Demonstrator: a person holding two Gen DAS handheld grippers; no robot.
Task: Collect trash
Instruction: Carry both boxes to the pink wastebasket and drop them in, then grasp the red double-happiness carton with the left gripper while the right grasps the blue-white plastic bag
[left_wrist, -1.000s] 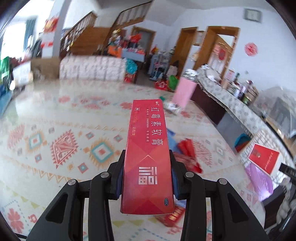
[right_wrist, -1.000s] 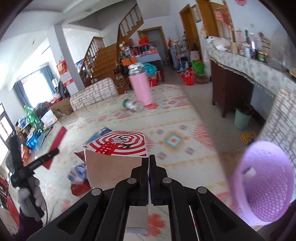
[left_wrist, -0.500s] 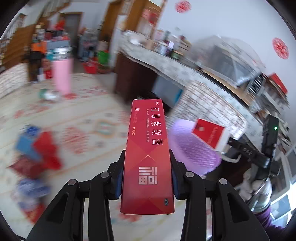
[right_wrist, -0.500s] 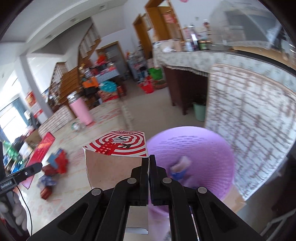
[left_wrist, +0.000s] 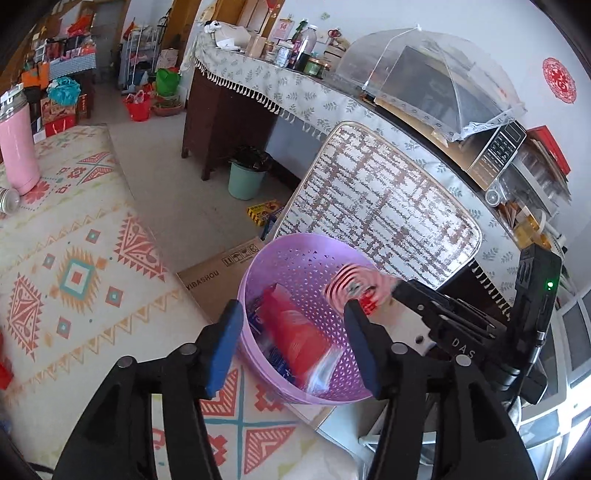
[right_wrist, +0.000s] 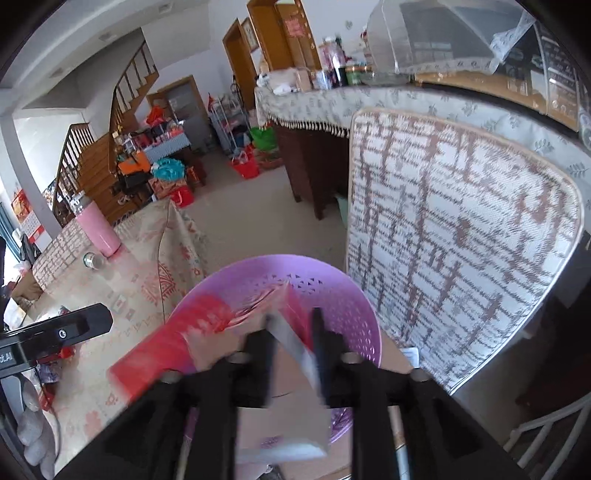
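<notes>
A: Where is the trash?

B: The long red box (left_wrist: 291, 332) lies tilted inside the purple basket (left_wrist: 295, 391), clear of the left gripper (left_wrist: 293, 341), whose jaws are opening with nothing between them. The target-printed carton (right_wrist: 280, 387) sits blurred between the fingers of the right gripper (right_wrist: 290, 339), over the basket (right_wrist: 354, 314); those jaws are opening too, and the pads look apart from it.

A: What does the basket stand on?

B: A flattened cardboard sheet (left_wrist: 218, 273) on the pale floor, at the edge of a patterned rug (left_wrist: 74, 266).

A: What does each view add?

B: The left view shows the right gripper (left_wrist: 373, 295) coming in from the right with the carton's red rings (left_wrist: 351, 284), plus a green bucket (left_wrist: 245, 179) and a microwave (left_wrist: 498, 147). The right view shows the staircase (right_wrist: 107, 147) and the left gripper's finger (right_wrist: 55, 332) at the left edge.

A: Any room to move?

B: A checked cushion (right_wrist: 461, 229) stands just behind the basket, with a cloth-draped counter (left_wrist: 295, 99) beyond. The rug side is open, with a pink flask (left_wrist: 16, 144) well apart.
</notes>
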